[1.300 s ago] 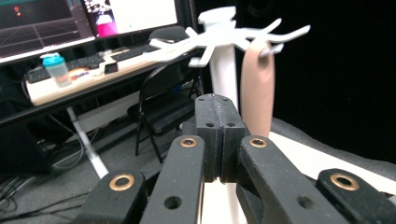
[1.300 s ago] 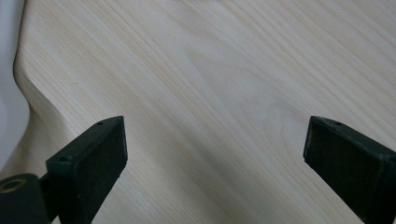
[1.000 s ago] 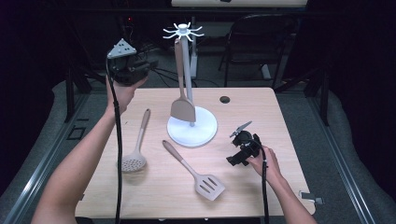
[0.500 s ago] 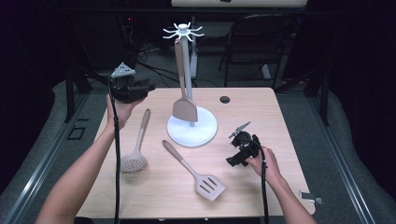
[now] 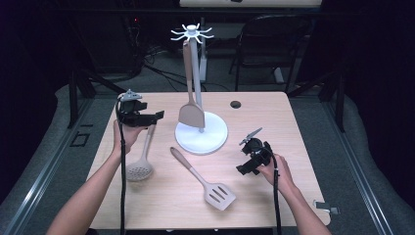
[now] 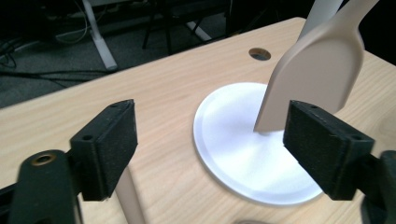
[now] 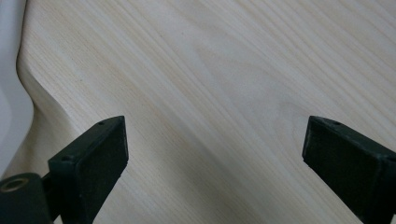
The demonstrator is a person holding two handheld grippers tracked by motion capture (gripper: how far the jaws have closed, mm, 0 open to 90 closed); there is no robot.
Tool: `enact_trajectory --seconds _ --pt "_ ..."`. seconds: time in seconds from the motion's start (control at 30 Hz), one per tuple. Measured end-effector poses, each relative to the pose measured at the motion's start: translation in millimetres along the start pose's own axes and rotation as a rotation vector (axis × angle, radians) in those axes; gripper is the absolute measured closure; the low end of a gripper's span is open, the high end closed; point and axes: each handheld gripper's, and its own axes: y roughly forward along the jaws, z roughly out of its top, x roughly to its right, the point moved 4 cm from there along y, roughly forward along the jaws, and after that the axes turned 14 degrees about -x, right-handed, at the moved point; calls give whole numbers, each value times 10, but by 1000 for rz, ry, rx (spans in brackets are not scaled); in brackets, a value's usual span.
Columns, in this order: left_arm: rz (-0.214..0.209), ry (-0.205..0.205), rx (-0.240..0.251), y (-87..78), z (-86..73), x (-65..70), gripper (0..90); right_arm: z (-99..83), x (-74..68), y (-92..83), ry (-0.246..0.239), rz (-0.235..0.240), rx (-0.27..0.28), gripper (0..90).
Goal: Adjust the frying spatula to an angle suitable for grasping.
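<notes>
The left fingers [image 6: 109, 149] stand wide apart with nothing pressed between them; they have just been opening. In the left gripper view the handle of the skimmer spoon [image 5: 142, 155] lies on the bench [image 5: 274, 122] just below and between them, and beyond them hangs the solid turner [image 6: 317, 70] over the white rack base [image 6: 233, 149]. My reading: one utensil is hung and the hand is now going for the skimmer; next, the fingers must settle around its handle and close. The right fingers [image 7: 93, 154] are open too, empty, over bare bench, with the slotted turner [image 5: 205, 178] lying to their left. Compared with a second ago, the left gripper [image 5: 139, 115] has dropped from rack height to just above the skimmer's handle.
</notes>
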Motion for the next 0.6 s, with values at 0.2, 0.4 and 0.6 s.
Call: enact_trajectory --seconds 0.2,0.4,0.6 --pt "-53 -38 -47 96 -189 -9 122 -1 3 4 -1 -5 -6 66" --pt "-68 -57 -79 155 -293 -32 96 6 -12 15 3 -5 0 66" --pt "-80 -67 -98 160 -362 -48 60 4 -12 20 -3 -3 -3 66"
